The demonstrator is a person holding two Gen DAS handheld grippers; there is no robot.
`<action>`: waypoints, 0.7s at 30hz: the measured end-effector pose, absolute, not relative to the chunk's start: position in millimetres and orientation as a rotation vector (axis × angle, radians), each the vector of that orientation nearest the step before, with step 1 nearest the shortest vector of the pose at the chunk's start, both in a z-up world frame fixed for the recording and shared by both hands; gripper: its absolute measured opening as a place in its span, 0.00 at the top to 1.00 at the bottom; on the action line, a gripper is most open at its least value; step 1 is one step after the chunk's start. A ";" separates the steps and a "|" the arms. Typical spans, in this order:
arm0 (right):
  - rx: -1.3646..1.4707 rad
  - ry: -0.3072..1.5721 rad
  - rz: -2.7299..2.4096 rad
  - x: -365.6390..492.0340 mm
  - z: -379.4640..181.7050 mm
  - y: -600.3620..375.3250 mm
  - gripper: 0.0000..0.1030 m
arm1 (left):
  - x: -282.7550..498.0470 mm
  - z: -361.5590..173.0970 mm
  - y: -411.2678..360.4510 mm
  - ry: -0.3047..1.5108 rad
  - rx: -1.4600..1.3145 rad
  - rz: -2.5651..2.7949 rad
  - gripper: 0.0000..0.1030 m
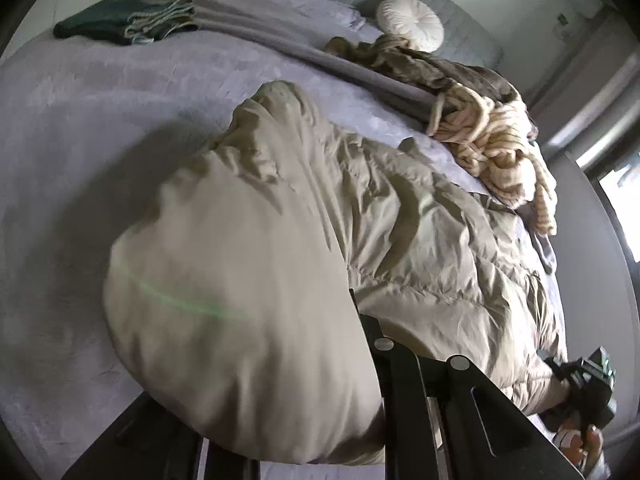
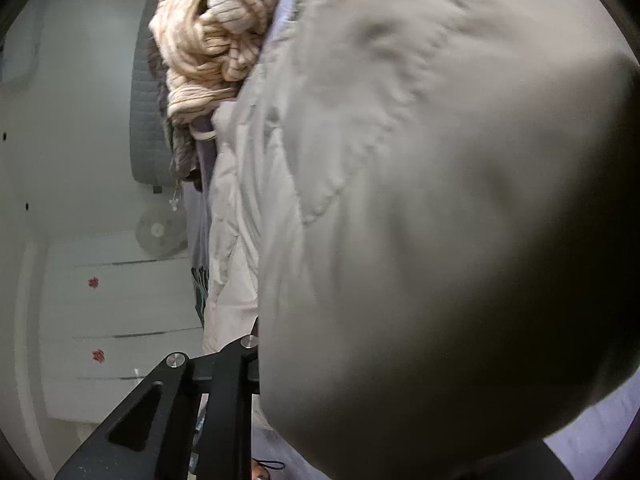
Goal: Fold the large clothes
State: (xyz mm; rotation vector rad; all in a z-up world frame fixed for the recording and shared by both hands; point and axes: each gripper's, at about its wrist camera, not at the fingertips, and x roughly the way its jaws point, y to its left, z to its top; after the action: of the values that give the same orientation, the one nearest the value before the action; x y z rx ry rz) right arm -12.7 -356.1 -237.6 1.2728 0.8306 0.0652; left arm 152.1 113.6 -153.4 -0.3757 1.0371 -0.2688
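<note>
A: Beige quilted nylon billows over the left gripper [image 1: 360, 344]. Only one black finger shows; the other is buried under the puffer jacket [image 1: 304, 216], so I can't tell whether the jaws are together or apart, though the fabric seems to hang from them.

B: It's the same on the other side. The right gripper [image 2: 256, 344] has one finger visible at the jacket's edge and cloth swallows the rest. Its state cannot be read either.

A: What could go wrong from here?

B: The shell looks slick and the filling puffy. If either grip has caught only the outer layer, I'd expect the fabric to slide out mid-fold, and the raised portion would flop back unevenly. The trapped air might also spring a fold open.

A: Is there anything nearby to snag on?

B: There's the striped cream knit [image 1: 500, 148] heaped at the far right, which touches the jacket's far edge. A wide sweep could drag it along.

A: Where does the jacket lie?

B: The near part bulges right against both lenses. The rest stretches away across the lilac bed cover [image 1: 80, 152], towards that knit pile and a brownish garment [image 1: 440, 68] beyond it.

A: And further out?

B: A folded green scarf [image 1: 120, 24] lies far left, well apart, and a round white cushion [image 1: 410, 20] sits by the headboard.
</note>
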 end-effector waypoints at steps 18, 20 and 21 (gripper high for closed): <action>1.228 0.976 -0.034 -139.1 -191.3 -326.2 0.79 | 19.4 -136.3 165.5 1.178 -0.312 -0.408 0.81; 1.231 0.993 -0.033 -155.3 -191.0 -325.1 0.79 | -0.6 -136.7 170.3 1.190 -0.309 -0.395 0.81; 1.228 1.002 -0.030 -161.0 -190.7 -323.9 0.79 | -11.4 -137.4 172.6 1.198 -0.309 -0.387 0.81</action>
State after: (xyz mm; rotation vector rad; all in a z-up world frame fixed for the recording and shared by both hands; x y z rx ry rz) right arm -161.0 -323.9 -190.7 1.2285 1.0022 -0.0297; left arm -11.4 172.6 -137.4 -0.3092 1.1981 -0.3867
